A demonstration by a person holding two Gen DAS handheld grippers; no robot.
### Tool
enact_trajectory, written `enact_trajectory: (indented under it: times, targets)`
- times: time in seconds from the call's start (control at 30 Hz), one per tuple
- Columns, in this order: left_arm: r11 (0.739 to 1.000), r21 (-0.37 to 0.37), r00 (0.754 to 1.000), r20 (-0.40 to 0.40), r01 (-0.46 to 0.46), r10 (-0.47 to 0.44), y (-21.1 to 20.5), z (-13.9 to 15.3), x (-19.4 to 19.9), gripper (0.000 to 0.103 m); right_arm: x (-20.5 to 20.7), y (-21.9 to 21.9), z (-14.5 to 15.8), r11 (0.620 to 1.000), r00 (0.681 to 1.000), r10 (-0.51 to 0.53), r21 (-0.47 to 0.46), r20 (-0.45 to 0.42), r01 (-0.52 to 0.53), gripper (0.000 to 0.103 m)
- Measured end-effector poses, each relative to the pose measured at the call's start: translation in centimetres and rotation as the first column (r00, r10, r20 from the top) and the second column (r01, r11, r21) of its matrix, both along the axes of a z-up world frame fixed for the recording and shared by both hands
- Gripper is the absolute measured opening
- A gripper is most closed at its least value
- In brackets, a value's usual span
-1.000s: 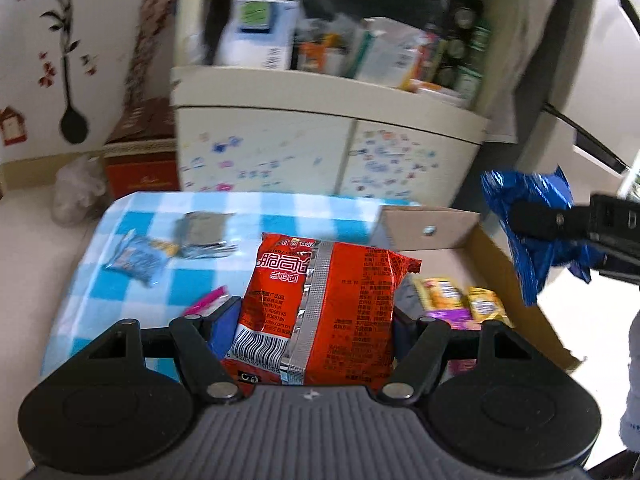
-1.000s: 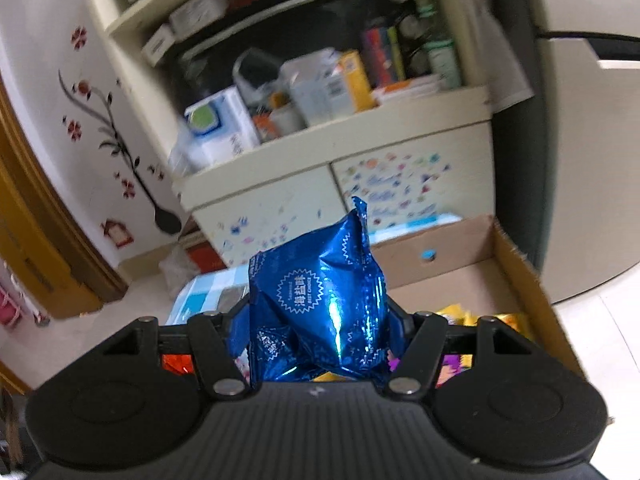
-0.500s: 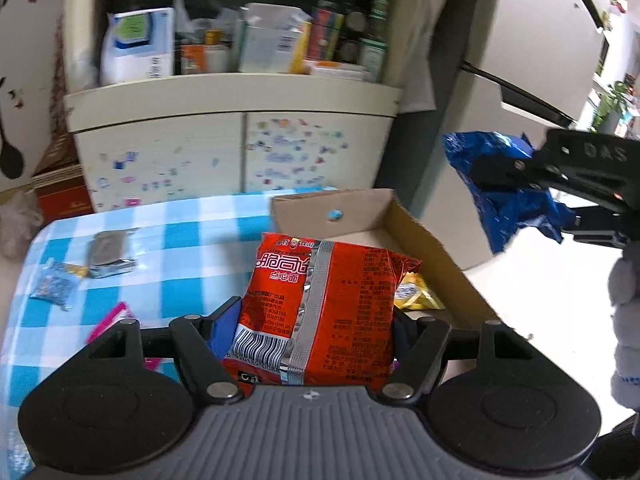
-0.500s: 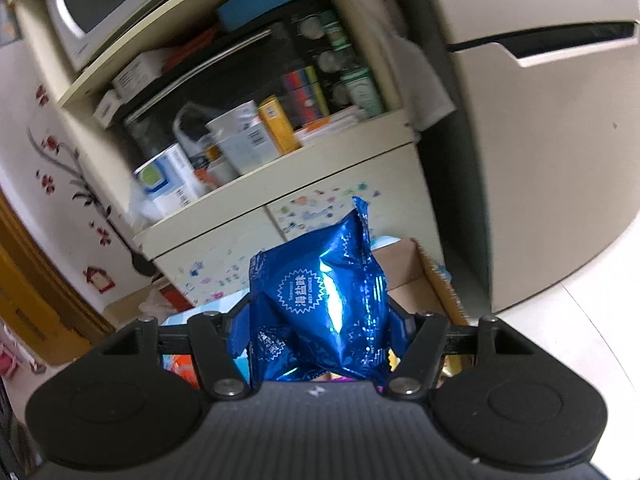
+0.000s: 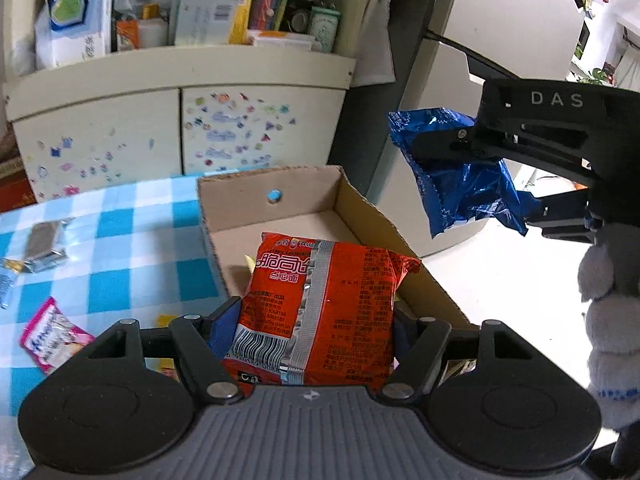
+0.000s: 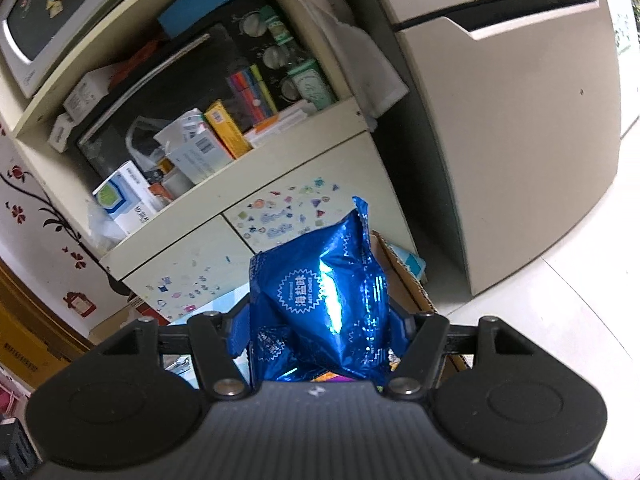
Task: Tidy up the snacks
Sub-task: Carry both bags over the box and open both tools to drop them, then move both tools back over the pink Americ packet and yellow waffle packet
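My left gripper (image 5: pixel 312 320) is shut on a red snack packet (image 5: pixel 320 308), held upright over the near part of an open cardboard box (image 5: pixel 360 200) on a blue checked tablecloth (image 5: pixel 120 240). A yellow packet peeks out of the box behind it. My right gripper (image 6: pixel 320 320) is shut on a shiny blue foil snack bag (image 6: pixel 324 292). In the left wrist view that blue bag (image 5: pixel 452 184) hangs in the air to the right of the box, past its right wall, clamped in the right gripper (image 5: pixel 440 148).
A pink packet (image 5: pixel 48 336), a grey foil packet (image 5: pixel 44 244) and another small packet lie on the cloth at left. A cream cabinet (image 5: pixel 180 120) with cluttered shelves stands behind the table. A white fridge (image 6: pixel 500 140) stands to the right. A hand in a fluffy white sleeve (image 5: pixel 608 320) is at the right.
Both grippers have swung to the right with their packets. The red packet now hangs over the box rather than the cloth. The blue bag has come closer, right of the box.
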State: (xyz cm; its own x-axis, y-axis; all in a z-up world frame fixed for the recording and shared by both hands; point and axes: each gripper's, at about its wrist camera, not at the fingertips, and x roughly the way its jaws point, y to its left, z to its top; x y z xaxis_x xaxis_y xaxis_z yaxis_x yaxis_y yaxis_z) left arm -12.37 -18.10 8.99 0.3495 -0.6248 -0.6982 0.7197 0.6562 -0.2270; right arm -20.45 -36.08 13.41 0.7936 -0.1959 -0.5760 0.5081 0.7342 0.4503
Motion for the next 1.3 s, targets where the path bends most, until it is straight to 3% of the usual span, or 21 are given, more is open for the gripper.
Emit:
enact_trajectory:
  times: [0.1, 0.17, 0.27, 0.3, 0.6, 1.03, 1.3]
  targets:
    - [1.0, -0.001, 1.0, -0.012, 0.007, -0.007, -0.9, -0.3, -0.1, 0.078, 0.0, -0.4, -0.4, 1.0, 1.0, -0.023, 0.013, -0.009, 0.023, 0.066]
    - [1.0, 0.006, 1.0, -0.004, 0.014, -0.014, -1.4, -0.3, -0.4, 0.087, 0.0, -0.7, -0.6, 0.999, 0.999, -0.04, 0.024, -0.016, 0.041, 0.068]
    - [1.0, -0.011, 0.999, 0.041, 0.027, -0.027, -1.6, 0.5, -1.0, 0.095, 0.1, -1.1, -0.9, 0.997, 0.998, -0.059, 0.051, -0.022, 0.061, 0.084]
    - [0.999, -0.015, 0.998, 0.054, 0.031, -0.03, -1.5, 0.7, -1.2, 0.097, 0.1, -1.2, -0.9, 0.996, 0.998, -0.066, 0.061, -0.02, 0.067, 0.086]
    - [1.0, 0.023, 0.996, 0.085, -0.002, 0.0, 0.2, 1.7, -0.7, 0.099, 0.5, -0.8, -0.8, 0.997, 0.999, -0.032, 0.066, 0.008, 0.031, 0.085]
    - [0.982, 0.0, 0.978, 0.095, -0.188, 0.188, 8.6, 2.8, 3.5, 0.099, 2.6, 1.5, -1.0, 0.995, 0.996, 0.095, 0.029, 0.001, -0.095, 0.085]
    - [0.934, 0.005, 0.934, 0.021, -0.358, 0.357, 14.5, 2.6, 7.7, 0.099, 4.5, 4.6, -1.2, 0.973, 0.974, 0.227, -0.029, -0.014, -0.228, 0.085]
